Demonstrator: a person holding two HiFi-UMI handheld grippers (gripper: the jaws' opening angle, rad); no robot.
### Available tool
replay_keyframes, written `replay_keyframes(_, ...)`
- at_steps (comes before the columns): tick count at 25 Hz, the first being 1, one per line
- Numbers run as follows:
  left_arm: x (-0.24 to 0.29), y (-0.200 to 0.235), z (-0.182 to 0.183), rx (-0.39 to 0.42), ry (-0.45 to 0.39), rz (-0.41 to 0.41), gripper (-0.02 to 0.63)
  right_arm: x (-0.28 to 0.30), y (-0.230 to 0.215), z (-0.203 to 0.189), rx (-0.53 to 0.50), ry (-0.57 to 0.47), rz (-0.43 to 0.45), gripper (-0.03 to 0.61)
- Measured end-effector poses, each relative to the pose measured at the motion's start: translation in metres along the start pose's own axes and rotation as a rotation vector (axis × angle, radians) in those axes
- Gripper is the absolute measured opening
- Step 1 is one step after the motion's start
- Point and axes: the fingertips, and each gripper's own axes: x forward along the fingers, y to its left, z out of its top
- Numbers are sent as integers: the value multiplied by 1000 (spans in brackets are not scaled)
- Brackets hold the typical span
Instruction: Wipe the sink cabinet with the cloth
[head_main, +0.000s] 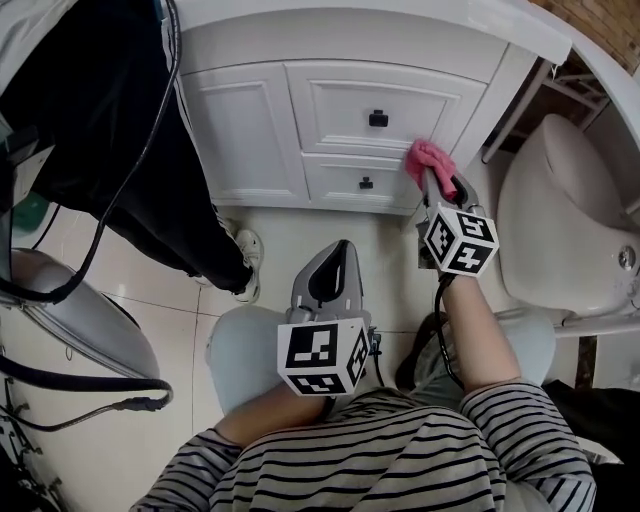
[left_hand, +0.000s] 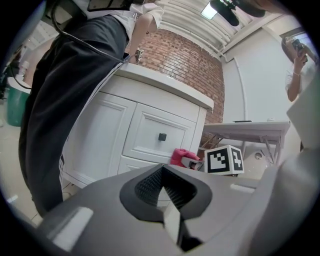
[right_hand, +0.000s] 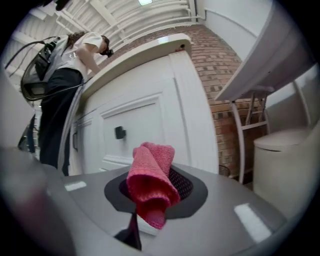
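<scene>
Right gripper (head_main: 434, 182): fingers were clamped on the pink cloth (head_main: 428, 157).
Cloth position: held at the sink cabinet (head_main: 255, 125) front, on the right stile beside the drawers; contact could not be confirmed.
Left gripper (head_main: 338, 258): fingers were closed together, nothing held.
Technique: even pressure and overlapped strokes were judged necessary, with the drawer knob (head_main: 378, 119) skirted.

Glossy cream tile floor (head_main: 290, 235), white sink cabinet (head_main: 245, 130), toilet (head_main: 560, 210), sneaker (head_main: 247, 262)

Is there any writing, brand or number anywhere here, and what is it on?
No readable text anywhere.
Left marker cube, on the left gripper: black-and-white squares, no letters.
Right marker cube, on the right gripper: the same.
The cabinet and the cloth: blank.
</scene>
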Motion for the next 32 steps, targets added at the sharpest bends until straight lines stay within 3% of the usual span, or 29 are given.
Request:
replay_keyframes(5, -1, -1, 11, 27, -49, 10, -9, 39, 132, -41, -144, 70, 338, 89)
replay_keyframes(7, 0, 3, 13, 32, -60, 25, -9, 57, 176, -55, -192, 77, 419, 89)
replay_keyframes(9, 1, 8, 10, 26, -52, 33, -11, 78, 196, -66, -201, 91, 435, 89)
replay_keyframes(16, 2, 23, 10, 30, -49, 49, -11, 92, 147, -77, -217, 106, 314, 88)
replay_keyframes(25, 5, 14, 8, 18, -37, 18, -11, 35, -28, -86, -104, 137, -98, 89)
replay_keyframes(28, 4, 11, 8, 17, -37, 14, -11, 17, -66, -83, -46, 146, -216, 87)
replay_keyframes(30, 3, 10, 9, 13, -43, 13, -11, 8, -59, -78, -3, 127, -221, 87)
replay_keyframes(32, 2, 10, 12, 8, -53, 13, -11, 7, -20, -76, 10, 104, -131, 87)
